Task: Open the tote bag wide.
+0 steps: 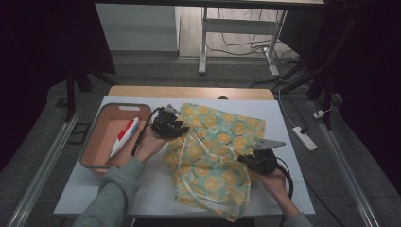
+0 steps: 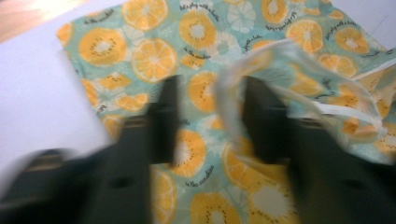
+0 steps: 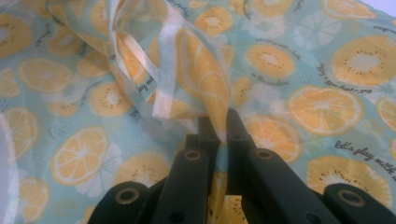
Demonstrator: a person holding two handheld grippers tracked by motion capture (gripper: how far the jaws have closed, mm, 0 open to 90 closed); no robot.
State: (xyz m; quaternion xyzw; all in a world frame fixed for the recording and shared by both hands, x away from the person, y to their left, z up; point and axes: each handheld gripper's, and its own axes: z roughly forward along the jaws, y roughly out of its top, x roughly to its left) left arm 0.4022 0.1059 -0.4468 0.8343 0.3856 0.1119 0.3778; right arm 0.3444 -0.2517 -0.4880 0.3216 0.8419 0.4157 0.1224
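Your right tongs [image 3: 217, 122] pinch a raised fold of the fruit-print cloth [image 1: 215, 156], which is spread mid-tabletop [image 1: 156, 194]. Your left tongs [image 2: 210, 116] stand parted over its far-left part, a hem loop draped on one jaw; bare white room lies beyond that edge

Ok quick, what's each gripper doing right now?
Left gripper: open, over the citrus-print cloth, not gripping it.
Right gripper: closed on a fold of the cloth.

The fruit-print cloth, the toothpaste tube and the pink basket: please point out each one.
fruit-print cloth [image 1: 222, 156], high view, on its crumpled middle.
toothpaste tube [image 1: 124, 138], high view, on the middle of its white body.
pink basket [image 1: 130, 107], high view, on its far rim.
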